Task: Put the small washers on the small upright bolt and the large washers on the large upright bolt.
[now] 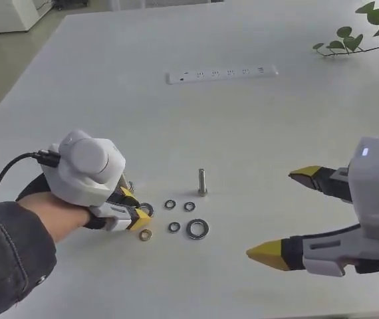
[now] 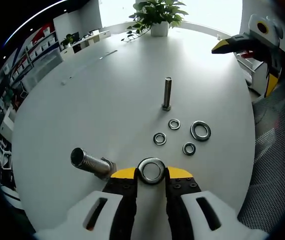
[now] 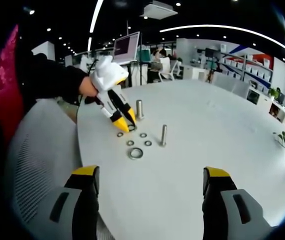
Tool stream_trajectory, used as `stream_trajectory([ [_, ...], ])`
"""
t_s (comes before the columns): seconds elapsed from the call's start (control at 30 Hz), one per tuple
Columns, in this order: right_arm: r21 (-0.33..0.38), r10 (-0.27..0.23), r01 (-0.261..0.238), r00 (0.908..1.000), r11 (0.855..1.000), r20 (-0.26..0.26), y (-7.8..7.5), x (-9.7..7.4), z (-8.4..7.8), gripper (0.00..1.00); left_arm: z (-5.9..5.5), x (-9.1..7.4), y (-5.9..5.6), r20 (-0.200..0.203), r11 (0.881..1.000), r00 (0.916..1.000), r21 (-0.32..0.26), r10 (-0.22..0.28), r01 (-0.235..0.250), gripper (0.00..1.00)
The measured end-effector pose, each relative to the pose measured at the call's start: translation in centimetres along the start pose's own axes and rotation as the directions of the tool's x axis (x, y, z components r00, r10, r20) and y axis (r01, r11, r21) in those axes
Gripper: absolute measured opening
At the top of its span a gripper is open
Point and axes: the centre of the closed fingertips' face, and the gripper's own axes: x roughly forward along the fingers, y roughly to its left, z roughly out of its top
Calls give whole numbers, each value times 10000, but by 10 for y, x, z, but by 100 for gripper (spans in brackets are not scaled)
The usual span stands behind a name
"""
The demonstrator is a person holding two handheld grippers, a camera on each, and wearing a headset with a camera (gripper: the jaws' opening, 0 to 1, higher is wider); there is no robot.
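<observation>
Near the table's front edge, the left gripper pinches a big washer tight between its tips. The left gripper view shows the big bolt just beside those tips. Three small washers and another big one lie near the small bolt. Behind it, bare table runs up to the power strip. The right gripper hangs wide open, well apart from the washers
</observation>
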Motion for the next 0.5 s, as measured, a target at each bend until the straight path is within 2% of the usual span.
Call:
stream_trajectory([
  [0.5,-38,58,-58,10000,10000,59,1,1,2,86,2,-8,-2,-43,10000,10000,65,7,-7,19],
])
